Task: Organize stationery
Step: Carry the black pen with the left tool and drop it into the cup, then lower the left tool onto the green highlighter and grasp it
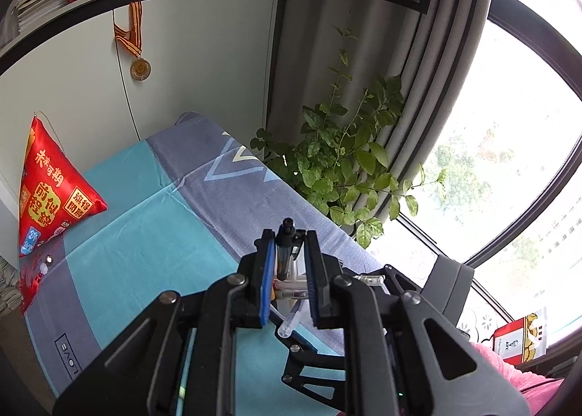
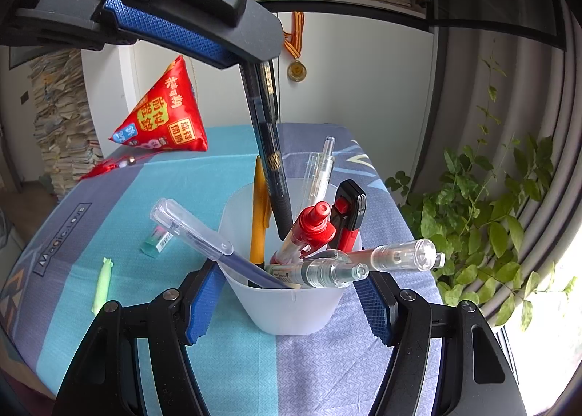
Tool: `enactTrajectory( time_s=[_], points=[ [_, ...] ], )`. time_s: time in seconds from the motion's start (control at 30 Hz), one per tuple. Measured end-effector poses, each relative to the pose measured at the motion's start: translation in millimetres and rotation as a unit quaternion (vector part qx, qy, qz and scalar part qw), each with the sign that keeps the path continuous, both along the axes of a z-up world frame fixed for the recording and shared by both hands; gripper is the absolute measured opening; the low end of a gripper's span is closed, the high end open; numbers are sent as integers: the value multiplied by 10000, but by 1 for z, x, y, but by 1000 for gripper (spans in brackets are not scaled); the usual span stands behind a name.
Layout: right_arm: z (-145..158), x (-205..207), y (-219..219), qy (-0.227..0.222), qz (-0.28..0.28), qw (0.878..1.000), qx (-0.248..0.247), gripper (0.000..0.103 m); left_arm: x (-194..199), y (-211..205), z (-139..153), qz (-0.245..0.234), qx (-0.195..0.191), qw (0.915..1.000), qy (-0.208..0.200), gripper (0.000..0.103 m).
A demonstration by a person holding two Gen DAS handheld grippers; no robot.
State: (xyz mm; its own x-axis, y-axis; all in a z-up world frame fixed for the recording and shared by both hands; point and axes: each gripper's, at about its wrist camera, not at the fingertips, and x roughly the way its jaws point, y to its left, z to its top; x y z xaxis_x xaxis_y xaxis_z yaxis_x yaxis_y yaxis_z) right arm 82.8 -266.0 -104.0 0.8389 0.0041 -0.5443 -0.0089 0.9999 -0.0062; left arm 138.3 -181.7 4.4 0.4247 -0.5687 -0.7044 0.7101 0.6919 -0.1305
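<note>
Two cameras share one cloth-covered table (image 2: 232, 354), its fabric banded in teal and grey-blue, with a white cabinet wall behind it and shelves of books above. Going left to right in the right wrist view: a tall stack of papers (image 2: 62, 118) stands at the far left, then a red pyramid-shaped pouch (image 2: 163, 114) sits at the table's far edge, a pale green eraser-like stick (image 2: 102, 283) and a small mint eraser (image 2: 158, 239) lie on the teal band, and a medal (image 2: 296, 68) hangs on the cabinet. A leafy potted plant (image 2: 483, 230) fills the right side beside grey curtains.

The right gripper (image 2: 287, 301) is clamped around a translucent white cup (image 2: 291, 310), its blue pads pressed on both sides. The cup holds clear pens, a red pen, a yellow pen and a red-and-black item. From above, the left gripper (image 1: 287, 263) pinches a black pen (image 2: 271, 147), whose tip end dips inside the cup's rim.

Only the left wrist view shows the bright window (image 1: 516, 168) and a red-and-white carton (image 1: 518, 338) on the sill; there the cup is almost hidden behind the fingers. Only the right wrist view shows the cup's contents, the erasers and the paper stack.
</note>
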Motion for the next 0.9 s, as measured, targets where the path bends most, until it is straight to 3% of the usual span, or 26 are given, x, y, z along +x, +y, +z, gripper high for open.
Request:
enactTrajectory(
  time_s=[0.07, 0.2, 0.43, 0.63, 0.9],
  points=[
    [0, 0, 0, 2, -2, 10000, -3, 70, 1, 6, 3, 48, -78, 10000, -13, 15],
    [0, 0, -1, 3, -8, 10000, 18, 70, 6, 24, 15, 266, -315, 9991, -62, 30],
    [2, 0, -1, 12, -20, 10000, 25, 70, 18, 64, 19, 830, -530, 9951, -17, 33],
    [2, 0, -1, 12, -22, 10000, 27, 70, 26, 102, -16, 1390, -123, 9894, 393, 35],
    [2, 0, -2, 10, -31, 10000, 41, 70, 14, 140, -79, 2000, 403, 9697, 1347, 34]
  ],
)
